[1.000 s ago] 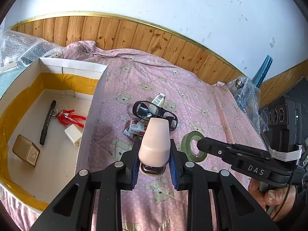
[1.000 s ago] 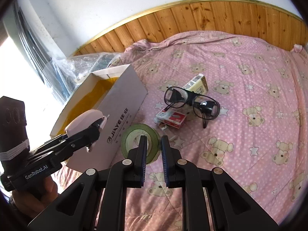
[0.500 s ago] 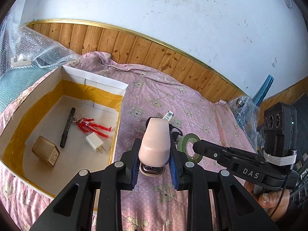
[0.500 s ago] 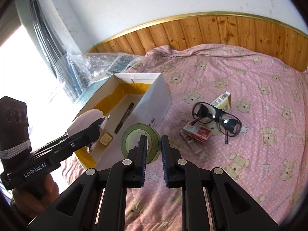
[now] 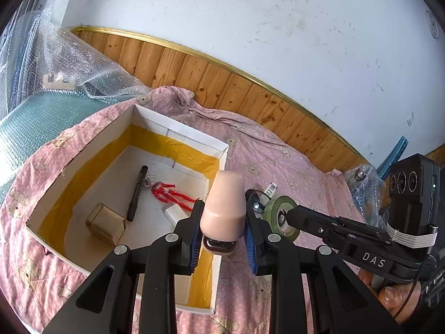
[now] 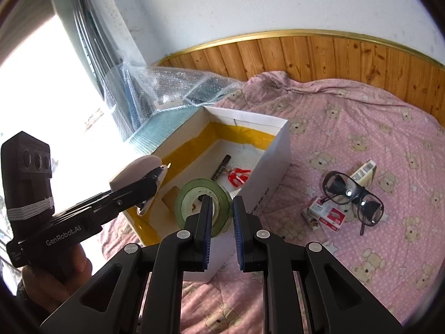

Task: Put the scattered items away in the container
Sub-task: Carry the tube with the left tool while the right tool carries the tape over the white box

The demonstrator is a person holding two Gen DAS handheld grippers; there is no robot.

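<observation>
Box point(image 5: 178, 128) on the bed: we count pen point(image 5: 136, 193), red figure point(image 5: 169, 193), white plug, tan block inside. Left hand-held gripper point(image 5: 222, 222) pinches a pink stapler point(image 5: 224, 208) over it; right hand-held gripper point(image 6: 221, 218) pinches green tape point(image 6: 194, 194). Glasses point(image 6: 353, 197) and two packets remain out.

Upper wall point(image 5: 278, 27): white plaster, scuffed and speckled with dark marks. Lower wall: vertical wood panelling point(image 6: 333, 55), knotty, capped by a gold-coloured trim strip point(image 5: 222, 62). Bed covered by a pink quilt point(image 6: 375, 128) printed with bears and stars, rumpled along the panelling. Bubble wrap point(image 5: 78, 64) heaped at the bed's far corner. Window point(image 6: 41, 89) admits strong daylight, overexposed.
</observation>
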